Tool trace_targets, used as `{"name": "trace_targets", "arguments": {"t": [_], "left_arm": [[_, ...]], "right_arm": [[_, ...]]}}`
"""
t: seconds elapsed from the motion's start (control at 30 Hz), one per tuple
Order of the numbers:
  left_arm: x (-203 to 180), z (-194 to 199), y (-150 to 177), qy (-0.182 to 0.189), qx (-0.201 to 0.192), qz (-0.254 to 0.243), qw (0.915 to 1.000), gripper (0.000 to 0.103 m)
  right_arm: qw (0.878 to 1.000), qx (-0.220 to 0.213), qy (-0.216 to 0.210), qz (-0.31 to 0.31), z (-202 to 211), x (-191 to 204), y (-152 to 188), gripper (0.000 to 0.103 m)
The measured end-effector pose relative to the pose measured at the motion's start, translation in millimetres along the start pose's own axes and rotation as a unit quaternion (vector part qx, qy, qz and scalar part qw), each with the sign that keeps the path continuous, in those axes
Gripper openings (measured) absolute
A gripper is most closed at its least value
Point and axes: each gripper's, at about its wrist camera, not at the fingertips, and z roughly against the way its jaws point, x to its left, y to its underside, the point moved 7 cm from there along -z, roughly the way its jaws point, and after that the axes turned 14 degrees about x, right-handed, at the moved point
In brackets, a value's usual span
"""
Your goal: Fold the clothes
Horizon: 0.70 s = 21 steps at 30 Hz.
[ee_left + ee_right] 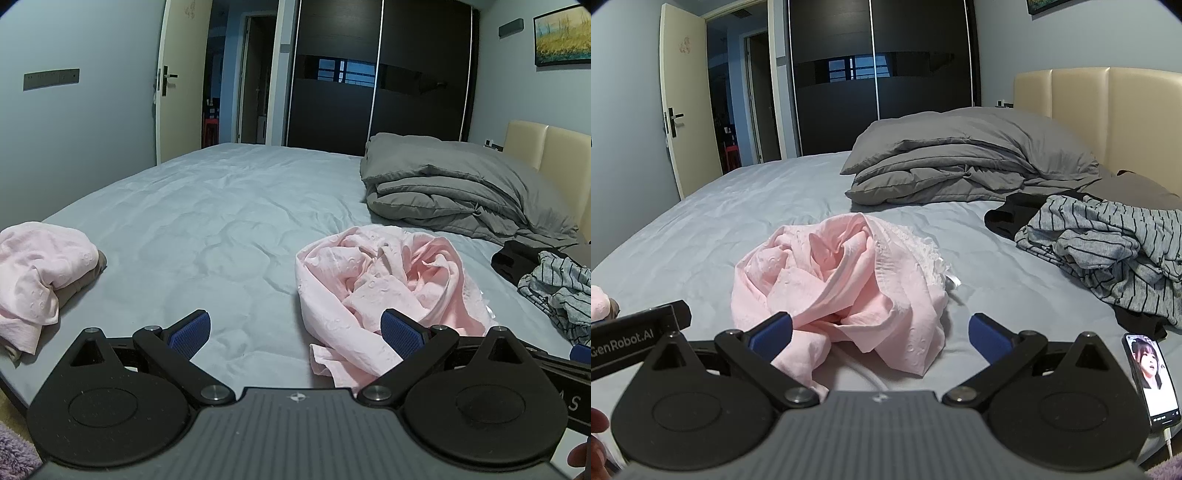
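Observation:
A crumpled pink garment [388, 288] lies in a heap on the light blue bed sheet [221, 221]; it also shows in the right wrist view [846, 284]. My left gripper [295, 332] is open and empty, just short of the heap's left side. My right gripper [881, 334] is open and empty, low over the heap's near edge, its left finger against the cloth. A folded pink garment [37, 273] lies at the left edge of the bed.
A pile of grey striped and black clothes [1108, 251] lies at the right. A folded grey duvet [960, 162] sits by the beige headboard [1108, 107]. A phone [1152, 380] on a white cable lies near the bed's front right edge. A dark wardrobe [376, 74] stands behind.

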Motion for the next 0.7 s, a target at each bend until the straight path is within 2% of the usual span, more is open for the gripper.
{"name": "trace_targets", "arguments": {"t": [0.7], "left_arm": [[1.6,-2.2,0.8,-0.004,0.008,-0.001,1.0,0.101]], "right_arm": [[1.0,0.01,-0.002,-0.004,-1.6,-2.0,1.2,0.103]]}}
